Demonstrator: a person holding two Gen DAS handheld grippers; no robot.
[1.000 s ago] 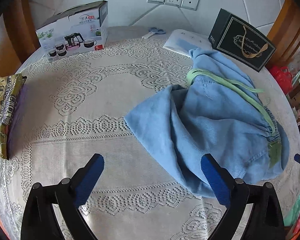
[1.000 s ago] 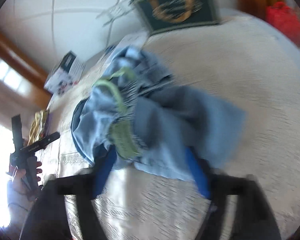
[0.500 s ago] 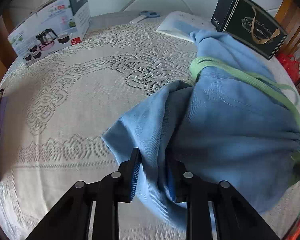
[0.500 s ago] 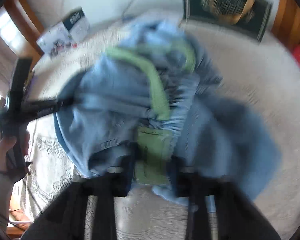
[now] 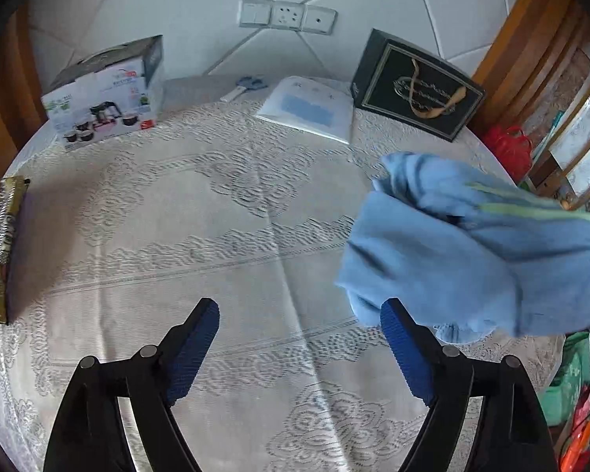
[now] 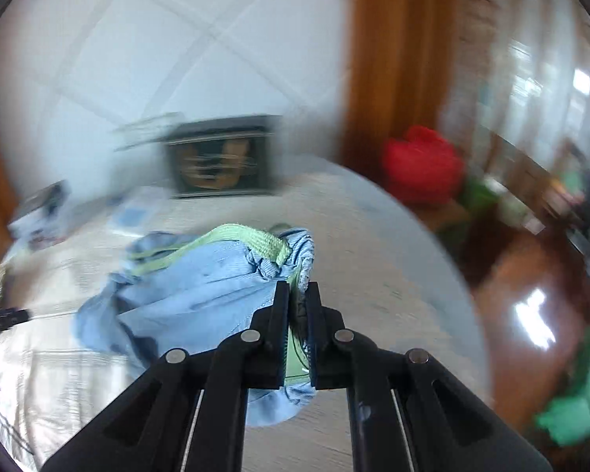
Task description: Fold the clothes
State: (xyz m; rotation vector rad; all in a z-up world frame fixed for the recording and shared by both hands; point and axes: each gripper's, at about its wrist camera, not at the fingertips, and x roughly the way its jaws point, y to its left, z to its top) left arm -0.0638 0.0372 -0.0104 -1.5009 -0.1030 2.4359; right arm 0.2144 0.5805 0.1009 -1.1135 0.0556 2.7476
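The blue garment point(image 6: 200, 287) was held bunched and lifted near the table's point(image 5: 200, 212) right edge, unfolded, clamped at its green waistband by the right gripper point(image 6: 297, 295). The left gripper point(image 5: 299, 326) was held with fingers spread apart and nothing between them, above the lace cloth. With only one pinch on a crumpled bundle, a slip or a twisted, uneven fold could be risked. The far edge was crowded by a dark gift box point(image 5: 417, 86), a white packet point(image 5: 310, 108), scissors point(image 5: 246, 85) and a teapot carton point(image 5: 106, 94).
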